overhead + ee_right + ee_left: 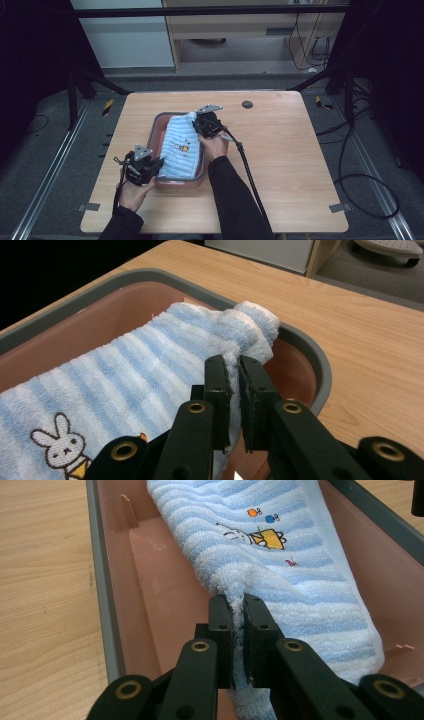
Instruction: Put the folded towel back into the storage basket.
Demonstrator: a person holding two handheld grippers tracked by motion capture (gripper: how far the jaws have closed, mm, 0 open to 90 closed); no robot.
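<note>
- Your left tongs (159,162) sit at the near left corner of the pink tub (155,131) in the high view, and your right tongs (199,125) sit at its far right side; each one meets the blue striped towel (181,147), which lies lengthwise in the tub on the wooden table (280,160). Your hands come in from the near edge, the left hand (134,194) below its tongs and the right hand (216,146) just beside the tub's right rim.
- Left gripper view: your left tongs (239,602) are clamped on a bunched fold of the towel (280,545), with the cloth squeezed between the two black jaws. The towel runs away from you along the tub (150,590), and a small stitched picture shows on it farther up.
- Right gripper view: your right tongs (235,362) pinch the towel (145,360) at a gathered corner near the tub's grey rim (315,360). A stitched rabbit (62,440) shows on the cloth at lower left.
</note>
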